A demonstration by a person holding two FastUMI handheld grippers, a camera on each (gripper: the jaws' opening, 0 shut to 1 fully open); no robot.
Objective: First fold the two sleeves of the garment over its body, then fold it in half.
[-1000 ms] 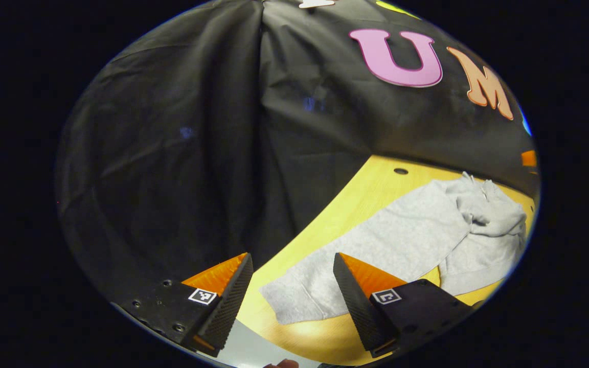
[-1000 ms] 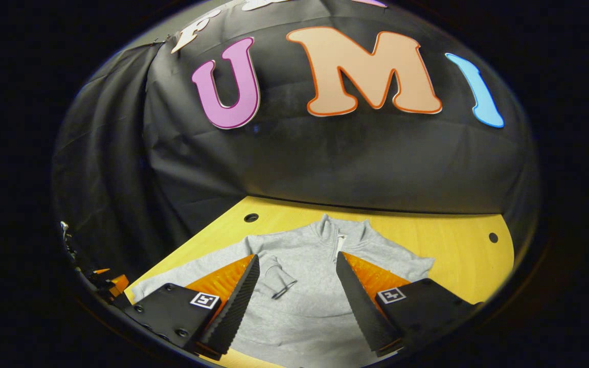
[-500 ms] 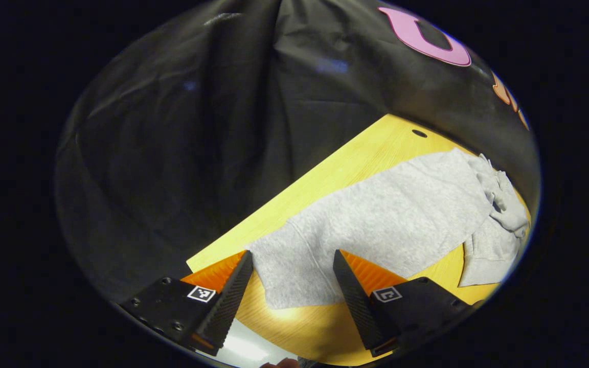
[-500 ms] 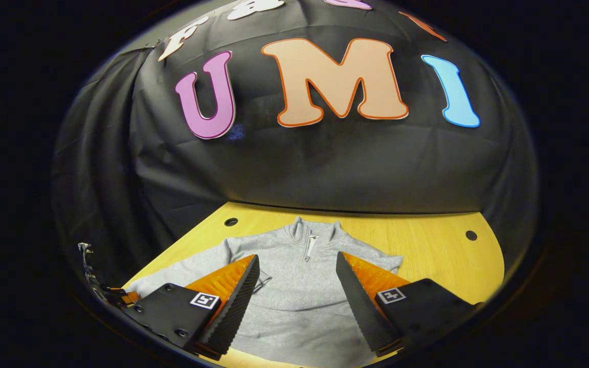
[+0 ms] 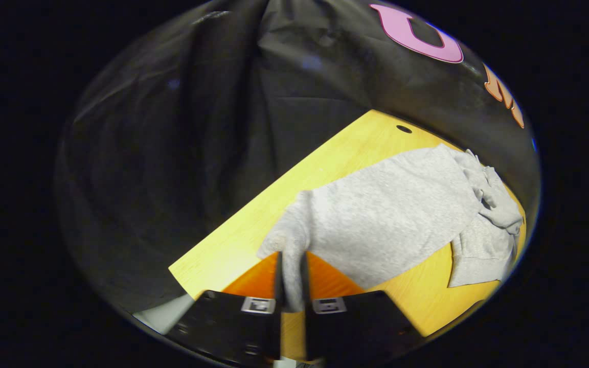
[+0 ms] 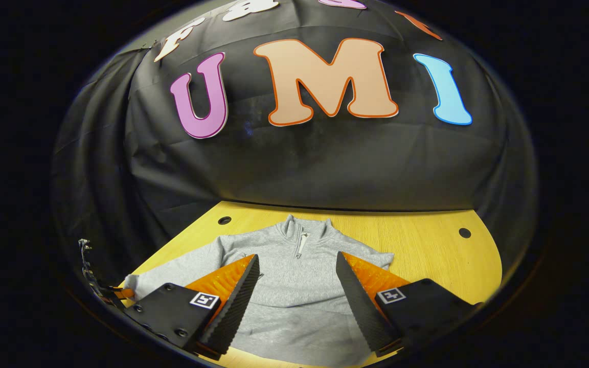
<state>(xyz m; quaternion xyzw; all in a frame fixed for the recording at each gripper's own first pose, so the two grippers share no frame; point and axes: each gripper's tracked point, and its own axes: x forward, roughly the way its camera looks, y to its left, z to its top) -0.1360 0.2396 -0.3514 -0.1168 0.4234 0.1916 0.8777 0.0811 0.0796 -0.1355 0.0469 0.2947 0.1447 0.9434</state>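
Observation:
A grey zip-neck sweatshirt (image 6: 294, 276) lies flat on the yellow wooden table (image 6: 427, 245), collar toward the wall. In the left gripper view one long sleeve (image 5: 381, 214) stretches across the table toward me, and its cuff (image 5: 290, 255) is pinched between my left gripper (image 5: 291, 278), which is shut on it. The collar and bunched fabric (image 5: 494, 204) lie at the far right of that view. My right gripper (image 6: 297, 301) hovers open above the sweatshirt's body with nothing between its fingers. The left gripper (image 6: 115, 292) shows at the sleeve's end at the far left of the right gripper view.
The table has round holes near its back corners (image 6: 224, 220) (image 6: 465, 232) (image 5: 404, 129). Black cloth wall (image 6: 325, 163) hangs right behind the table and along its left side (image 5: 172, 153). The table's left edge (image 5: 253, 204) runs diagonally beside the sleeve.
My left gripper has moved onto the sleeve's cuff and shut on it; the cuff is now bunched and lifted a little. The right gripper has barely shifted and stays open.

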